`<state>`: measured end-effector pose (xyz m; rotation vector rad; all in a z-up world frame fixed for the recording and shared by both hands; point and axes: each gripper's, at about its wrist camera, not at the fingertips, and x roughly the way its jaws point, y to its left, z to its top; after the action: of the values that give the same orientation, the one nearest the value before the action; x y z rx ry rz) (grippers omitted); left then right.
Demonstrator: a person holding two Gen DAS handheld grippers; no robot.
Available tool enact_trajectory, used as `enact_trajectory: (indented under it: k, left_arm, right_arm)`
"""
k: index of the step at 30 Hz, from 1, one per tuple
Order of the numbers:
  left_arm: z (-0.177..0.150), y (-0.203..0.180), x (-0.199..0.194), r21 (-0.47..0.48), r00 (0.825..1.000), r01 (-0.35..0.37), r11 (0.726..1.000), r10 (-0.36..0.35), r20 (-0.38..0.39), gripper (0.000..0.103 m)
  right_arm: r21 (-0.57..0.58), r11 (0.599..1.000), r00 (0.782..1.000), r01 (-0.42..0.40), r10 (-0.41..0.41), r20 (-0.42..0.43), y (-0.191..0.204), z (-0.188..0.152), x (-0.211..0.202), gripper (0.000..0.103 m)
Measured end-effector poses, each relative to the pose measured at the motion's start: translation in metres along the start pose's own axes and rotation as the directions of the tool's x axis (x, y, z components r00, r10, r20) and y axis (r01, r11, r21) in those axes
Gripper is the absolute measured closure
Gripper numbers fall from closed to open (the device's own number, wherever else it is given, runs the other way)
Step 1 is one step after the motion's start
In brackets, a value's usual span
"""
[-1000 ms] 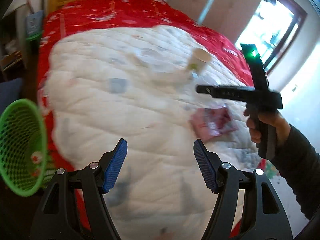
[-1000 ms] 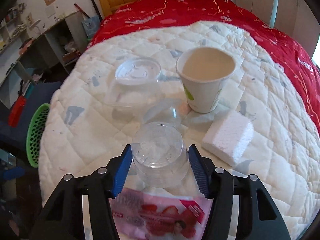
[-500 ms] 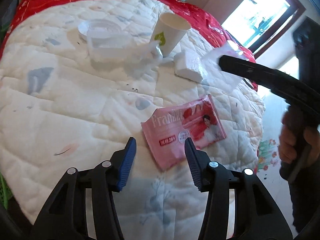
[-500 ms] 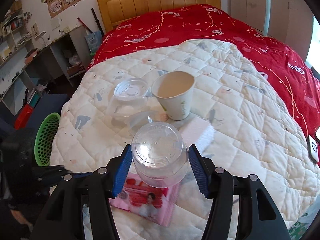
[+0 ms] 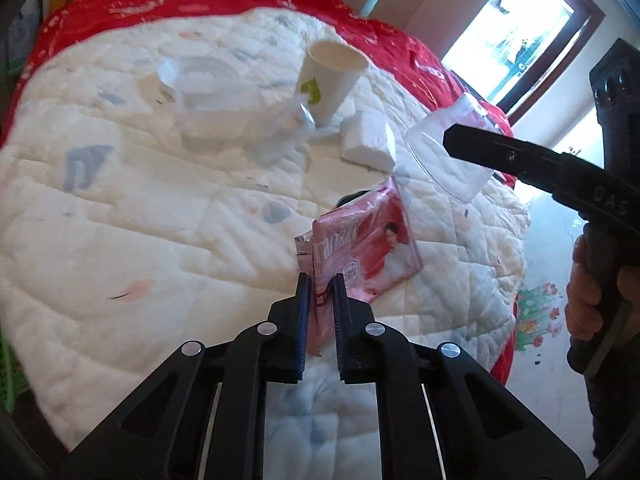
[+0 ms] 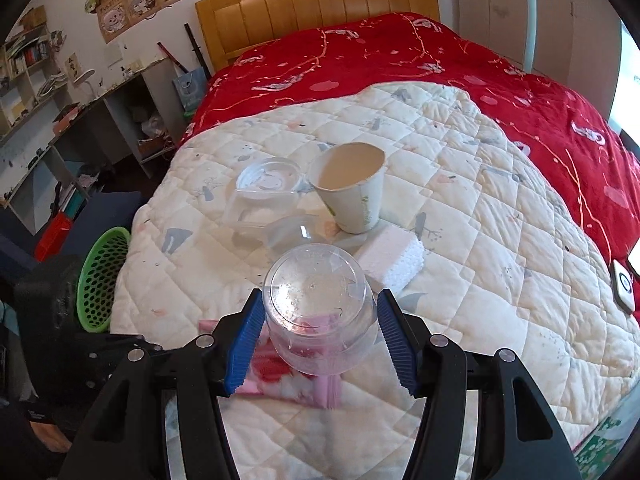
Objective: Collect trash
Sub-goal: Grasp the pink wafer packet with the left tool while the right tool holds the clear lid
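The pink wrapper (image 5: 366,246) is a flat glossy packet, pale pink with a red panel and a printed figure on it; white letters run across it, of which only "ranzz" can be read, and a small round white sticker sits near its lower edge. It lies on the white quilt (image 5: 140,240) near the foot of the bed, its near end lifted and pinched. The left gripper (image 5: 319,304) has just been closing, and its blue pads now press that end of the packet between them.

At about one o'clock from the wrapper, the right gripper (image 6: 320,336) holds a clear plastic cup (image 6: 318,308) bottom-forward, the pads clamped on its sides, a hand (image 5: 592,292) around the black handle, which carries the letters "DAS".

At twelve o'clock lies a white foam block (image 5: 370,142). Just beyond it stands a tilted paper cup (image 6: 352,188) with a green mark, touching a heap of clear plastic containers (image 6: 262,196). A red bedspread (image 6: 400,64) covers the far half of the bed. A green mesh basket (image 6: 102,276) sits off the bed's side at nine o'clock.
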<state>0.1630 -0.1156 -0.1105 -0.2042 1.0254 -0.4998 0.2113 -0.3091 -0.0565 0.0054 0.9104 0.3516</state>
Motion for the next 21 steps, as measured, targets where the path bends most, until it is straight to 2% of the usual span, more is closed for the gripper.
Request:
enact_trajectory:
  k: [5,10,13,16,21]
  left_arm:
    - [-0.009,0.026,-0.048,-0.057,0.996,-0.037,0.998,0.042,0.073,0.094]
    - [-0.023,0.067,-0.105,-0.127,0.980,-0.108,0.986,0.127,0.151,0.094]
    - [-0.034,0.096,-0.137,-0.179,0.960,-0.171,0.969,0.204,0.190,0.094]
    - [-0.046,0.128,-0.168,-0.237,0.930,-0.247,0.940,0.299,0.216,0.094]
    - [-0.064,0.195,-0.206,-0.361,0.885,-0.332,0.871,0.421,0.201,0.094]
  right_arm:
    - [-0.027,0.999,0.999,-0.035,0.035,0.019,0.025,0.001,-0.011,0.047]
    - [-0.073,0.994,0.997,-0.078,0.080,0.019,0.063,0.005,-0.009,0.047]
    - [-0.104,0.988,0.993,-0.114,0.115,0.012,0.091,0.008,-0.004,0.047]
    - [-0.135,0.980,0.989,-0.149,0.150,0.002,0.120,0.012,0.003,0.047]
    - [-0.179,0.963,0.979,-0.202,0.201,-0.022,0.166,0.017,0.017,0.047]
